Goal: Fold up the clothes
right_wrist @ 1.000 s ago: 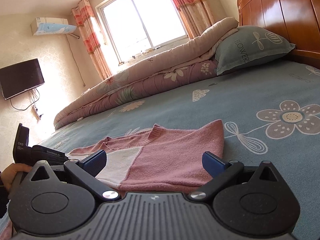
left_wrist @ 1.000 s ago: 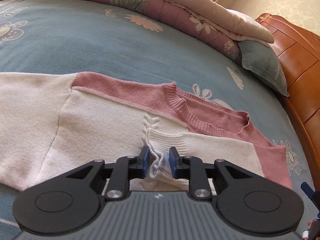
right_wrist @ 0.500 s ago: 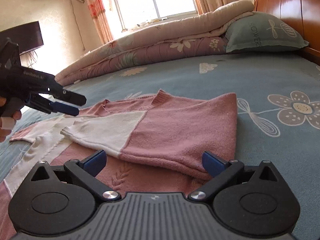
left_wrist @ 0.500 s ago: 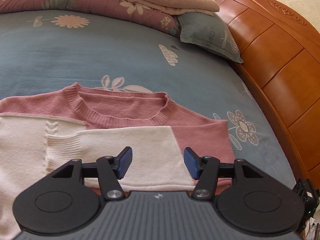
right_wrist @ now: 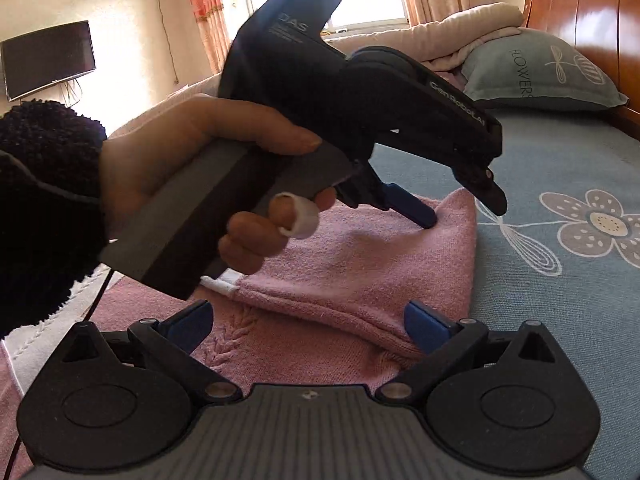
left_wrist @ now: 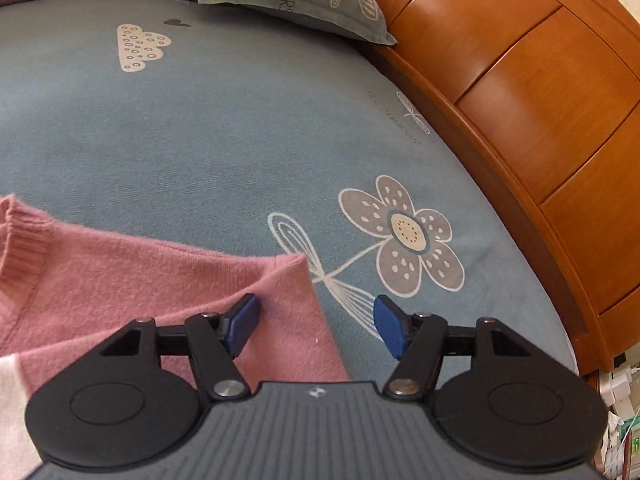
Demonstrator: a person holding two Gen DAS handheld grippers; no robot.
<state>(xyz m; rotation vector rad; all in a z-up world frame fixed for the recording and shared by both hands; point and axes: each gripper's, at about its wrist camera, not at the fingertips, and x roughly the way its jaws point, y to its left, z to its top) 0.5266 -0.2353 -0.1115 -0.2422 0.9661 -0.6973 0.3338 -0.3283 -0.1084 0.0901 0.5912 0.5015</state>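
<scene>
My left gripper (left_wrist: 316,322) is opening over the sweater's (left_wrist: 160,280) right corner, gripping nothing. My right gripper (right_wrist: 308,326) is hovering wide open, empty, at the sweater's near fold.

Fuzzy knit sweater (left_wrist: 140,276); matt cotton sheet (left_wrist: 200,128); glossy wooden headboard (left_wrist: 540,92).

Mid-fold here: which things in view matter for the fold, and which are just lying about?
Part of the job:
- pink and cream sweater, sleeve folded over
- left tool, jaws opening above the sweater's corner
- right tool, open, empty

Just lying about:
- pillow
- rolled quilt
- headboard
- TV
</scene>
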